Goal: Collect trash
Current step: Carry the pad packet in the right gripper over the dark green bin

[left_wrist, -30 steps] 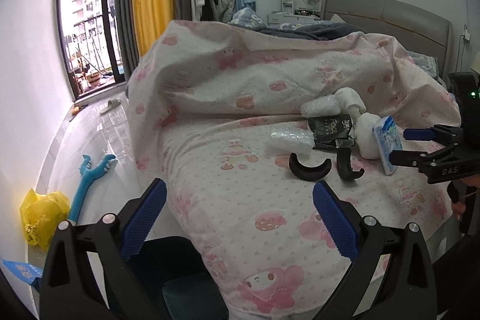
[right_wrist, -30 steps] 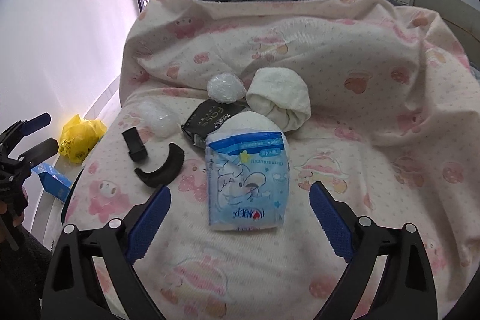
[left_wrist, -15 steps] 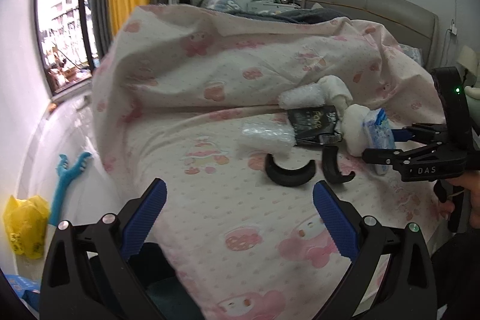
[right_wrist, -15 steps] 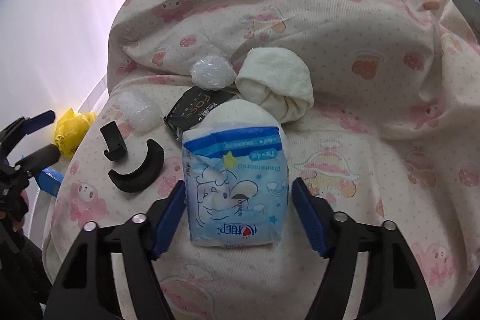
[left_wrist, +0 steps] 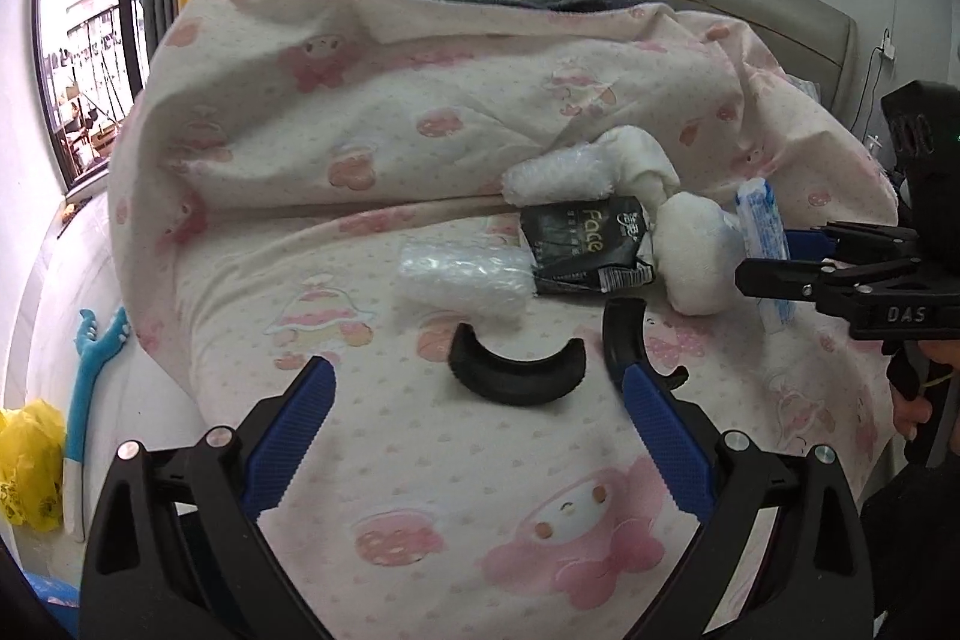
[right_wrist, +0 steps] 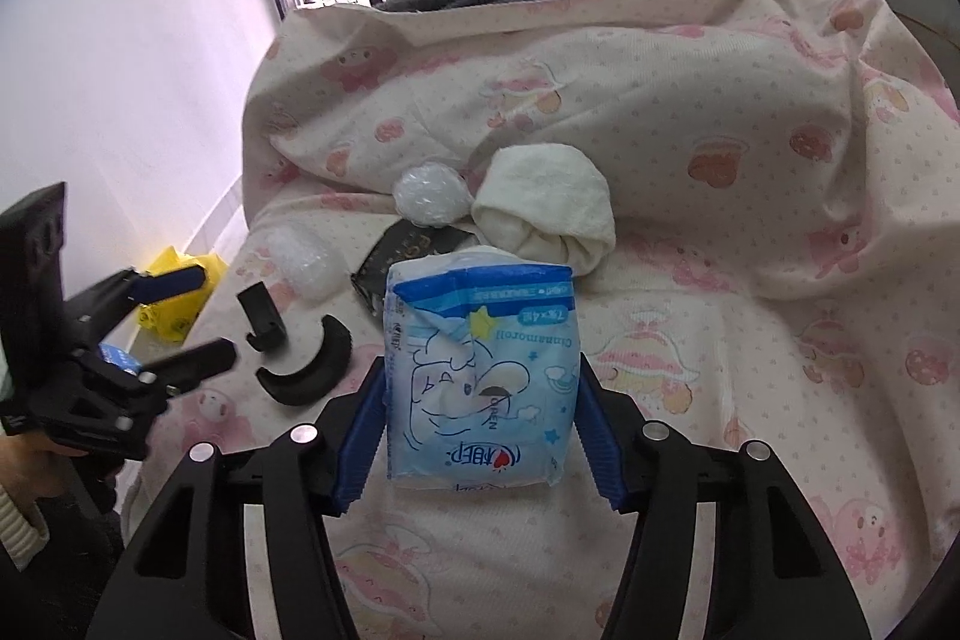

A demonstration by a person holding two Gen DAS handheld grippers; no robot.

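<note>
My left gripper point(left_wrist: 474, 424) hangs with jaws wide, nothing between them, aimed at the black curved piece point(left_wrist: 516, 370) at frame centre, probably my next pickup. My right gripper point(right_wrist: 477, 418) is closing on the blue tissue pack point(right_wrist: 480, 376), pads flanking both sides and seemingly touching. The pack sits lower centre on the bedspread point(right_wrist: 750, 340), long axis vertical in frame, sealed top pointing away.

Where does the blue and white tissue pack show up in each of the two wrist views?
Left wrist: the tissue pack sits far right, seen edge-on, at the right gripper.
Right wrist: the pack fills the centre, between the closing blue pads.
Shared landmark: the black crescent piece on the bedsheet.
</note>
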